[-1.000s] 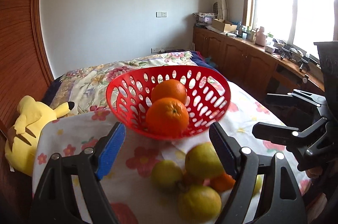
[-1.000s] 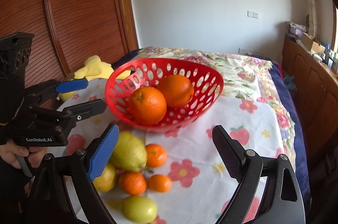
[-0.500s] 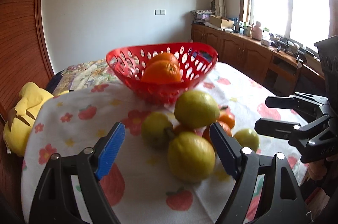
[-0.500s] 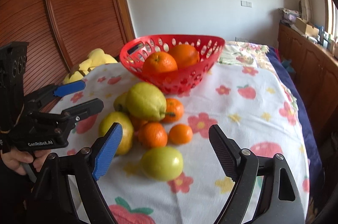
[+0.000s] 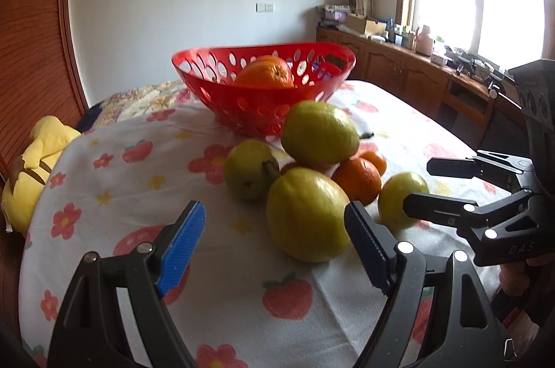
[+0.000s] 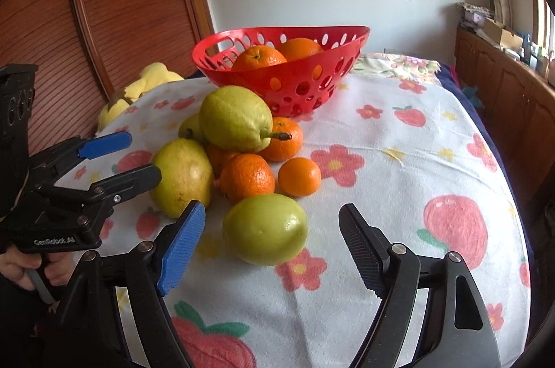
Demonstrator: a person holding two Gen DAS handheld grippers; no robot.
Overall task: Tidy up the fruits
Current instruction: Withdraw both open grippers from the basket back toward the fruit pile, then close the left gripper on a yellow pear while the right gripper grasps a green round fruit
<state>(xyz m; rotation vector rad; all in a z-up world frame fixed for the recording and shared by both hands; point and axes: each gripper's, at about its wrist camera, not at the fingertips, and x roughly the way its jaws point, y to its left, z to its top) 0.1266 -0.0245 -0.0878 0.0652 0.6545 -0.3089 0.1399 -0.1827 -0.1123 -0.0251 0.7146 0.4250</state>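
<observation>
Both hand-held grippers dropped toward the fruit pile, right jaws narrowing.

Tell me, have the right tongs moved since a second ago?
Yes. The right tongs have come down and closer to the fruit pile: the red basket now shows side-on, and the round green fruit lies just ahead between the open jaws.

My basket sits at the back of the bench with two oranges in it. Before it lies the fruit heap, one pear on top. A soft toy, I think, lies off the left edge.
</observation>
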